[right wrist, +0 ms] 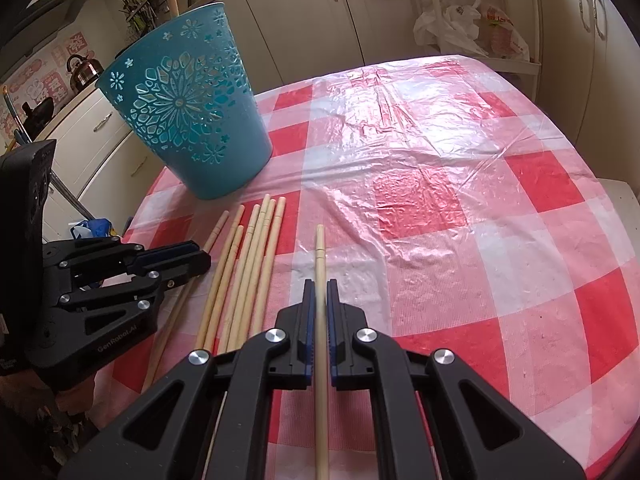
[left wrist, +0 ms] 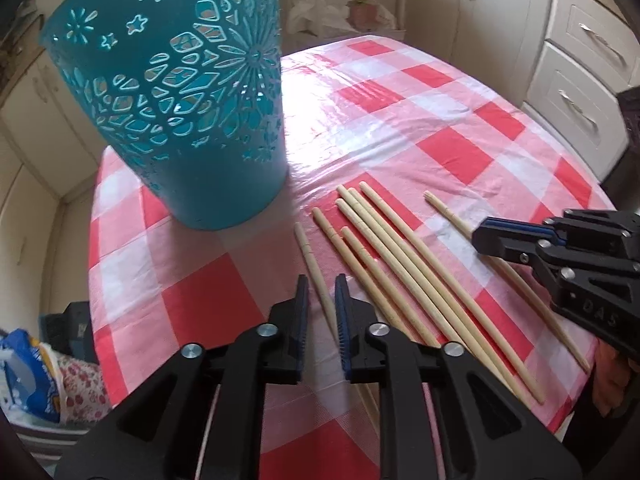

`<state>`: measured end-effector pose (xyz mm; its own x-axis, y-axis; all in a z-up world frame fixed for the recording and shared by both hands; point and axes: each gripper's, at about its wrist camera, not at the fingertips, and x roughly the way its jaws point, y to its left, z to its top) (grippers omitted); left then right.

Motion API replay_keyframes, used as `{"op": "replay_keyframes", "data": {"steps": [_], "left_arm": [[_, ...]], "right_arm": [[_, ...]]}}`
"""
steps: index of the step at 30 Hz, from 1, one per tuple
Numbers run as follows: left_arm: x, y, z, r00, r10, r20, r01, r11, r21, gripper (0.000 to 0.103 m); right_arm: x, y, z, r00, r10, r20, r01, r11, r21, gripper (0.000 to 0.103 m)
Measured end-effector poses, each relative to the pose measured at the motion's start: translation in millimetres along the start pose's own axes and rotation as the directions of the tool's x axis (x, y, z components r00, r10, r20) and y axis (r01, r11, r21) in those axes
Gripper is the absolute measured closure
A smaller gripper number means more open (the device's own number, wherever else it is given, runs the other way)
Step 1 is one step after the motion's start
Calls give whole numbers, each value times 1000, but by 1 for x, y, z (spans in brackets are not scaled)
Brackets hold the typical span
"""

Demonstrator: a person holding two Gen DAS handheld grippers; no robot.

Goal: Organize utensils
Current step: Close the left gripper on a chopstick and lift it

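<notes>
Round table (right wrist: 500, 208) under a red-checked cloth; teal perforated bin (right wrist: 188, 108) stands near its far-left edge, presumably the drop target for the chopsticks. Loose chopstick bundle (right wrist: 248, 272) lies roughly parallel just in front of the bin, towards the near-left edge, easy to pick singly. Right gripper (right wrist: 320, 284) is clamped on one chopstick (right wrist: 319, 248) lengthwise, apart from the bundle. Left gripper (left wrist: 322, 284) straddles the leftmost stick (left wrist: 316, 276), jaws narrowed but not gripping: gaps show both sides. Probably lining up the grab.
</notes>
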<state>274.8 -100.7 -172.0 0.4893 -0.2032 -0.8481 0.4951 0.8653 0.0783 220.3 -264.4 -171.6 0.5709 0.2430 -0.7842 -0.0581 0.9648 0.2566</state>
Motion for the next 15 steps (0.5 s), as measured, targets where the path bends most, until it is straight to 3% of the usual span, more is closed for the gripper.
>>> {"op": "replay_keyframes", "data": {"steps": [5, 7, 15], "left_arm": [[-1, 0, -4, 998, 54, 9, -53, 994, -96, 83], [-2, -5, -6, 999, 51, 19, -49, 992, -116, 98], [-11, -10, -19, 997, 75, 26, -70, 985, -157, 97]], "right_arm": [[0, 7, -1, 999, -34, 3, 34, 998, -59, 97], [0, 8, -1, 999, -41, 4, 41, 997, -71, 97], [-3, 4, -3, 1000, -28, -3, 28, 998, -57, 97]]}}
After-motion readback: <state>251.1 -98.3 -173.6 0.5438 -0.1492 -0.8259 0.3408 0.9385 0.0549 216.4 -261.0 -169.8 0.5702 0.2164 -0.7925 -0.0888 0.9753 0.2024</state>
